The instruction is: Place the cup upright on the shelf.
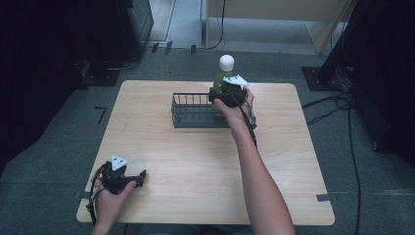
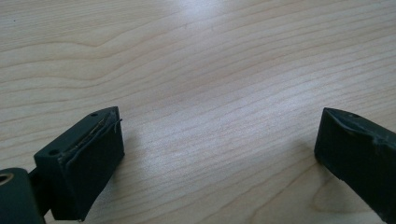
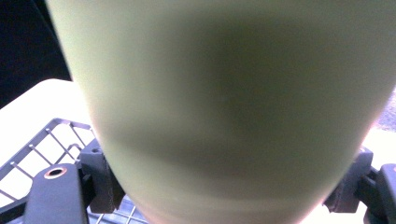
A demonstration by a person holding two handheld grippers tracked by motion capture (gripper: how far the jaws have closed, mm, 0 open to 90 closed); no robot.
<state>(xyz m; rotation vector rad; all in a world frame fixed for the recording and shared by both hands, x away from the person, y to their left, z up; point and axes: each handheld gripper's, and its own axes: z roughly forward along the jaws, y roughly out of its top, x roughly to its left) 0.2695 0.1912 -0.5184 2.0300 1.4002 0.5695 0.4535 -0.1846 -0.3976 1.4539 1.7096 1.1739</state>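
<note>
bottle (image 3: 224,107): blurred, cut off top and bottom | basket (image 3: 42,144): mostly hidden (behind bottle)

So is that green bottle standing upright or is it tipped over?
Upright. The green bottle has its white cap straight above its body, held by the right gripper at the wire basket's right end.

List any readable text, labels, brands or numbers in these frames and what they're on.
No readable text in any frame.
Green bottle with white cap, held by the right gripper over the wire basket: no lettering can be made out; its surface is blurred up close in the right gripper view.
Left gripper, open over the bare wooden table: no markings on its pads.
</note>
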